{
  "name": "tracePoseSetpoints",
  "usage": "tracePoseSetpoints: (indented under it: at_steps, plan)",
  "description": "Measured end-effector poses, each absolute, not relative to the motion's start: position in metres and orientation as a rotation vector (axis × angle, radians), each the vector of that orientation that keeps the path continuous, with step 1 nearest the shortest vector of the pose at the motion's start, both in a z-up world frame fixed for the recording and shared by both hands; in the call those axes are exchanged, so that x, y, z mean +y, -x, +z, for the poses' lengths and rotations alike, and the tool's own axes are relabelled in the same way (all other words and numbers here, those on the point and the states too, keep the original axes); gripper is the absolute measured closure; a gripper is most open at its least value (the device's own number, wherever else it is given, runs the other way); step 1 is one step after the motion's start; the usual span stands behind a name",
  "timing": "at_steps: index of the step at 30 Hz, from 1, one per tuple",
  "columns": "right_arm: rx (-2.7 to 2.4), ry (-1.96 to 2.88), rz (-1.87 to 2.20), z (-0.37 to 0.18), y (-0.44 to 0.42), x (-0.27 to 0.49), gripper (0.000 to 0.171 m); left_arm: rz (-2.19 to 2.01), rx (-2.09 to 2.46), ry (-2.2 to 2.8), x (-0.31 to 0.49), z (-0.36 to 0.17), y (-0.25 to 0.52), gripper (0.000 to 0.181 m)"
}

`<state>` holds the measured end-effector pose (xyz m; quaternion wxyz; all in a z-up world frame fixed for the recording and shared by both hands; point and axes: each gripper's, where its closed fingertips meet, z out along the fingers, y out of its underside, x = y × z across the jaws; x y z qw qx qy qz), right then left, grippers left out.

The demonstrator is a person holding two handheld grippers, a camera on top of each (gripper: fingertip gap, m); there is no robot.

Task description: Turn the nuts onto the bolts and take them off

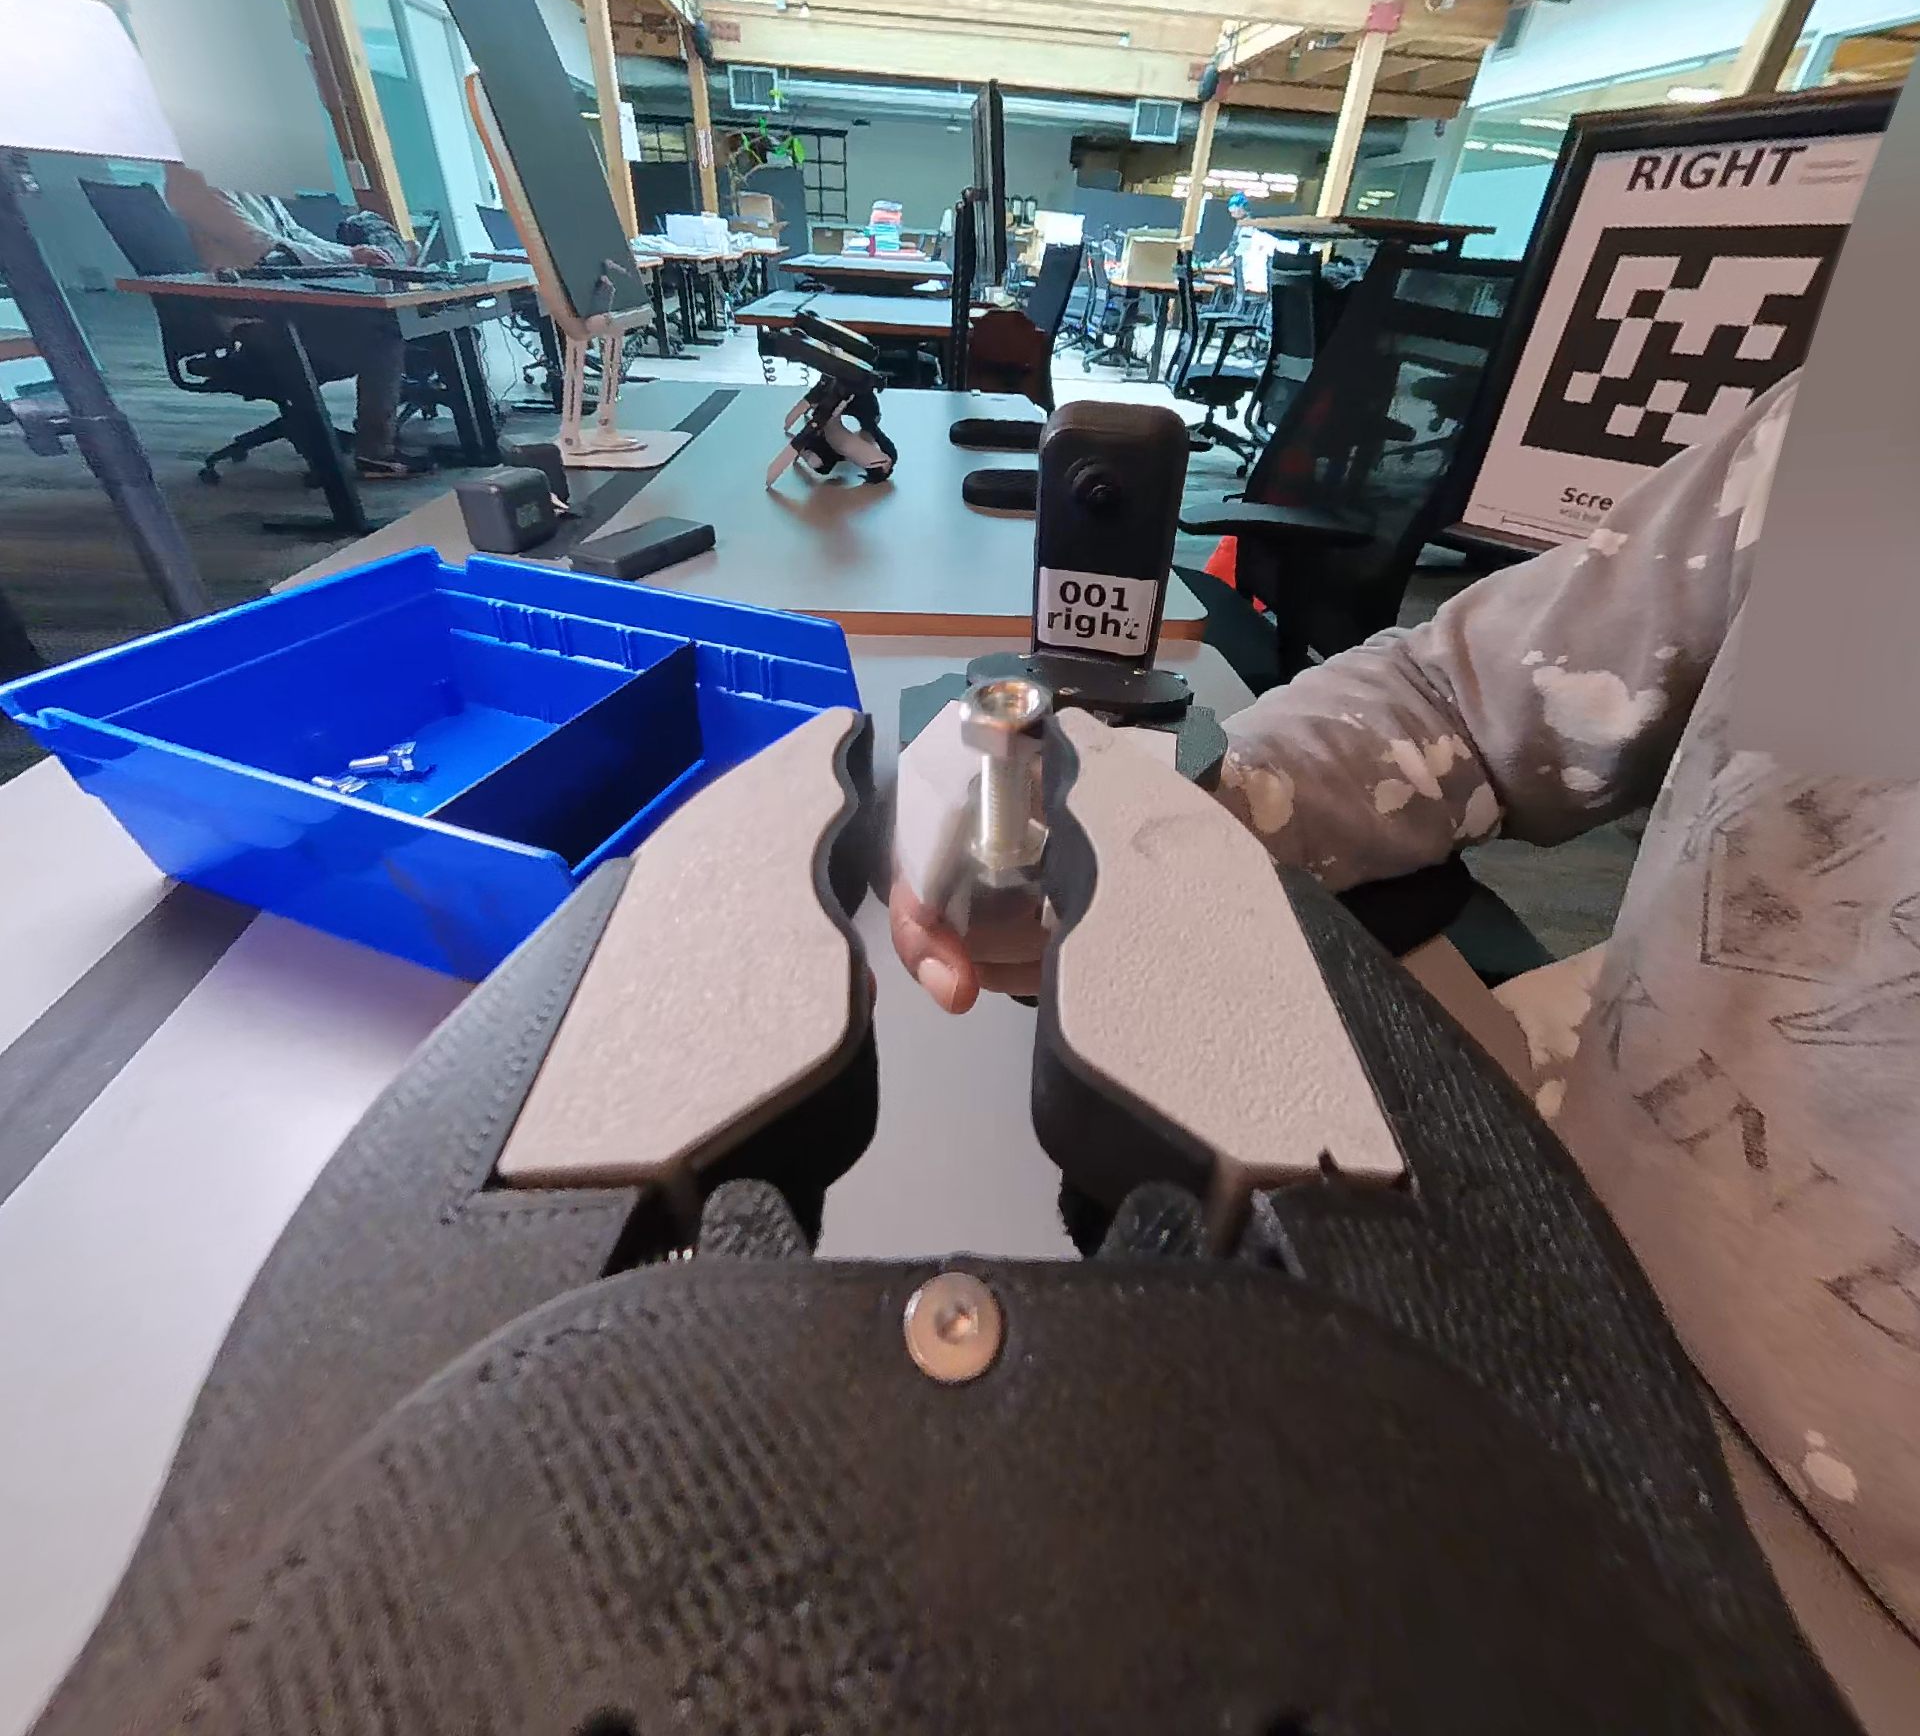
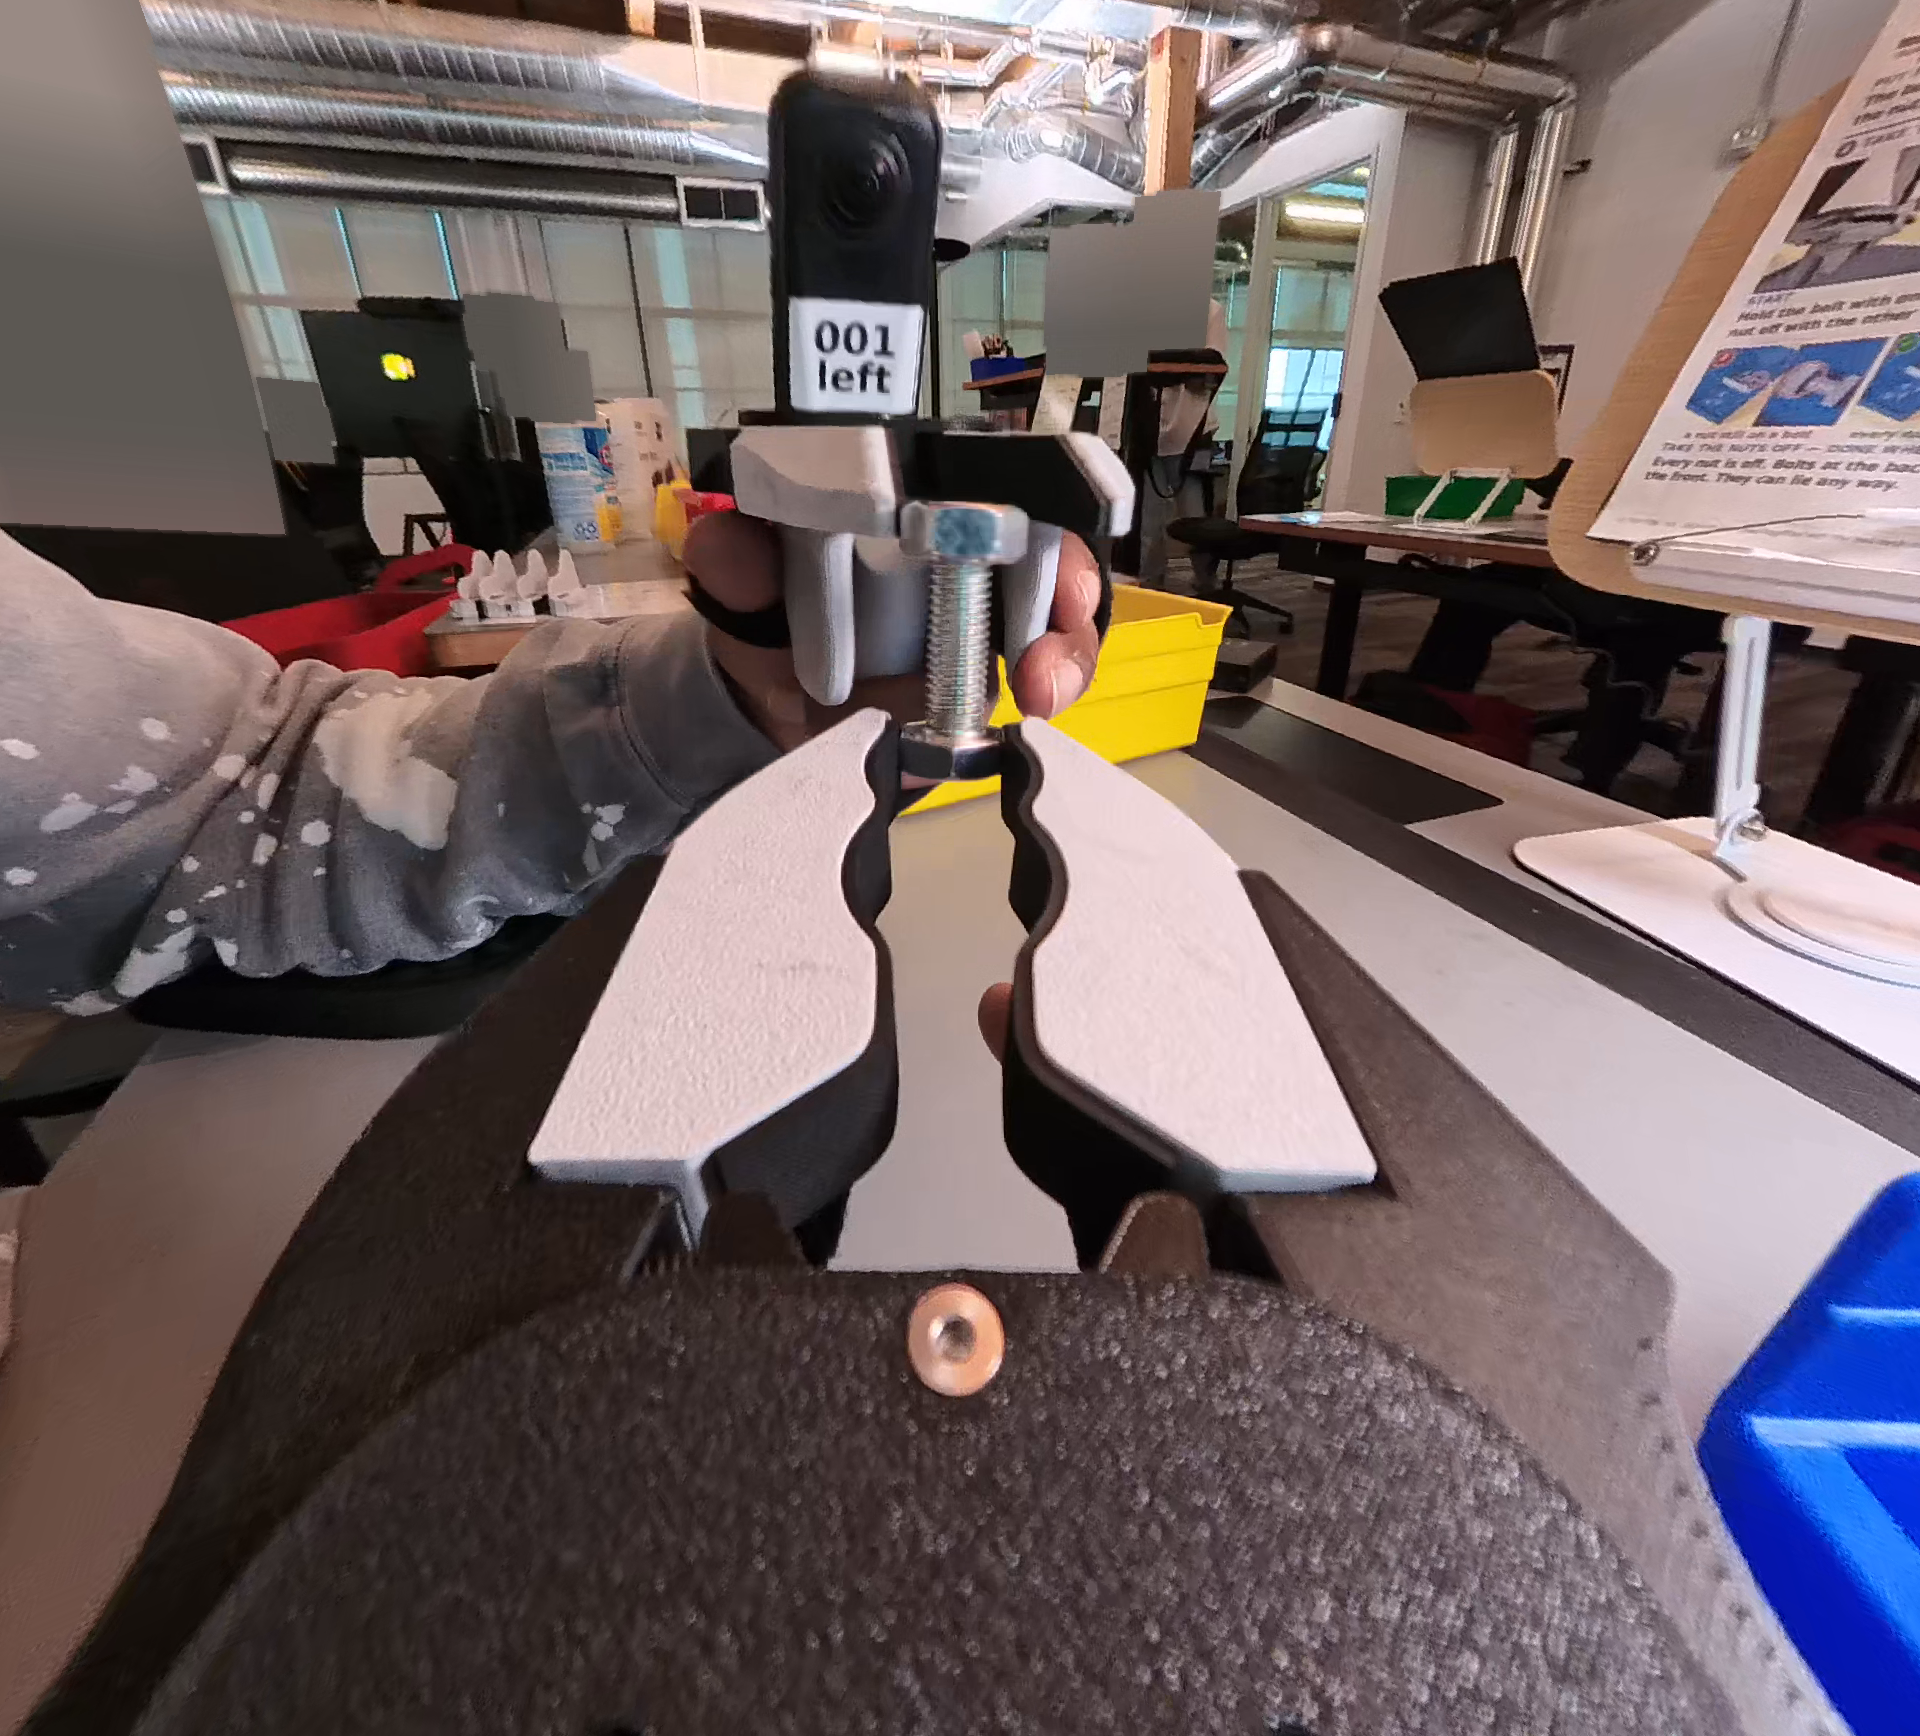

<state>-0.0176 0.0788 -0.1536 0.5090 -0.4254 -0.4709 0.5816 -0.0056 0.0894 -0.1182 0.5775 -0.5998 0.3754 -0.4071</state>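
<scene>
The right hand-held gripper (image 2: 951, 756) is clamped on the nut (image 2: 951, 759) at its fingertips, the left hand-held gripper (image 1: 1003, 730) pinching the bolt (image 2: 958, 626) head just beyond it, so threading looks underway and calls for another twist.

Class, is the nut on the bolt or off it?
On: the nut rings the threaded bolt, far from its head.

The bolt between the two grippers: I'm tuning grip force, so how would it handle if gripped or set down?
The bolt looks like solid steel, so probably rigid and heavy for its size. The left gripper holds its flat-sided hex head, likely surer than the bright threaded shank. Laid down, it would probably roll in an arc.
</scene>
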Motion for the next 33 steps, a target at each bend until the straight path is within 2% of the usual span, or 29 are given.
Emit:
tracePoseSetpoints:
  at_steps: [1,4,14,15,16,23,33]
  plan:
    - [-1.121,1.009,1.418,-0.151,0.016,0.079,0.153,-0.936,0.855,1.412,0.093,-0.118,0.010,0.156]
    - [-1.103,0.975,1.437,-0.143,0.012,0.078,0.153,-0.895,0.820,1.413,0.099,-0.116,0.019,0.157]
    - [-1.066,1.047,1.370,-0.149,0.014,0.091,0.153,-0.895,0.775,1.445,0.103,-0.116,0.004,0.146]
    - [-1.045,1.038,1.389,-0.146,0.011,0.093,0.153,-0.888,0.746,1.460,0.107,-0.115,0.008,0.148]
    - [-1.028,1.019,1.409,-0.142,0.008,0.094,0.153,-0.826,0.695,1.490,0.115,-0.117,0.017,0.159]
    - [-0.979,1.026,1.390,-0.137,0.008,0.102,0.153,-0.833,0.702,1.454,0.109,-0.105,0.016,0.153]
    - [-0.933,0.905,1.401,-0.077,0.056,0.097,0.153,-0.767,0.593,1.367,0.096,-0.054,0.046,0.154]
